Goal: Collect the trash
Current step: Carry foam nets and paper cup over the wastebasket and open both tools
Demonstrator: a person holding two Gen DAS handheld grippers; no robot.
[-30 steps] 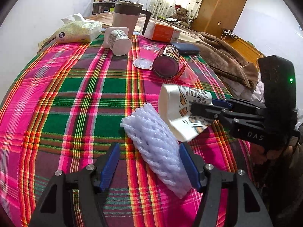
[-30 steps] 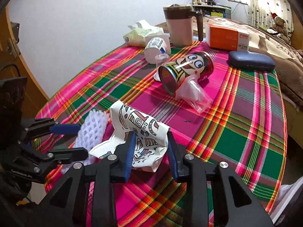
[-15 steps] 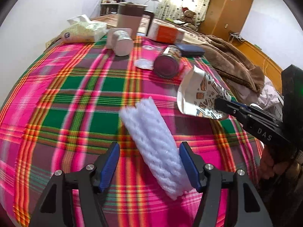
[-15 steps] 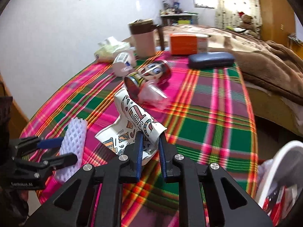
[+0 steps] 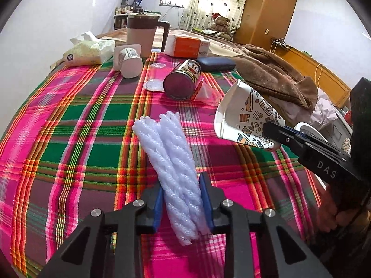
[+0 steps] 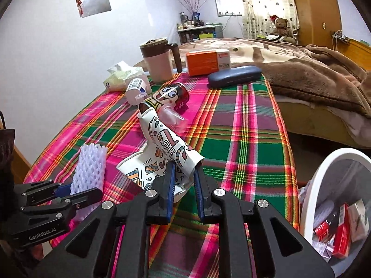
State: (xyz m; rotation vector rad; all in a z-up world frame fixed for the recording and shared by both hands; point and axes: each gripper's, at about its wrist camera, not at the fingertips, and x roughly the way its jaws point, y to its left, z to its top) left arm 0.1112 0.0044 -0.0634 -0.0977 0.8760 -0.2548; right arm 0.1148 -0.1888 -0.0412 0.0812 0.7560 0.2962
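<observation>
A white foam net sleeve lies on the plaid tablecloth. My left gripper is closing on its near end, and the blue pads press both sides. In the right wrist view the sleeve sticks out of the left gripper at the lower left. A crushed paper cup with cartoon print is pinched at its base in my shut right gripper and hangs above the cloth. From the left wrist view, the cup and right gripper are at the right.
A white bin with wrappers inside stands by the table's right edge. Farther back lie a red can, a clear plastic cup, a yoghurt pot, a mug, an orange box, a glasses case and tissues.
My left jaws went from wide open to shut on the foam sleeve. The right gripper tightened on the paper cup, lifted it and swung right, bringing the bin into view.
</observation>
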